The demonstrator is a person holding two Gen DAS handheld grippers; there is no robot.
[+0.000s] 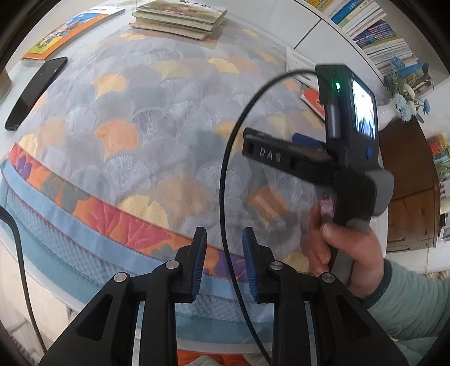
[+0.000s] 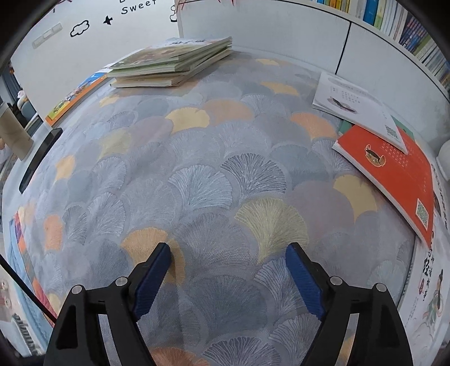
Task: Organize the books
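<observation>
A stack of green-covered books [image 2: 171,63] lies at the far side of the patterned mat [image 2: 197,169]; it also shows in the left wrist view [image 1: 180,17]. A red book [image 2: 393,174] lies at the right with a white book [image 2: 357,107] overlapping its far end. An orange picture book [image 1: 67,28] lies at the far left. My left gripper [image 1: 223,259] is open and empty over the mat's near edge. My right gripper [image 2: 227,270] is open wide and empty above the mat; it shows from the side in the left wrist view [image 1: 270,152].
A black phone [image 1: 33,93] lies at the mat's left edge. A bookshelf [image 2: 407,31] full of books runs along the back right. A white vase with blue flowers [image 1: 405,95] stands at the right. A black cable [image 1: 227,174] hangs between the grippers.
</observation>
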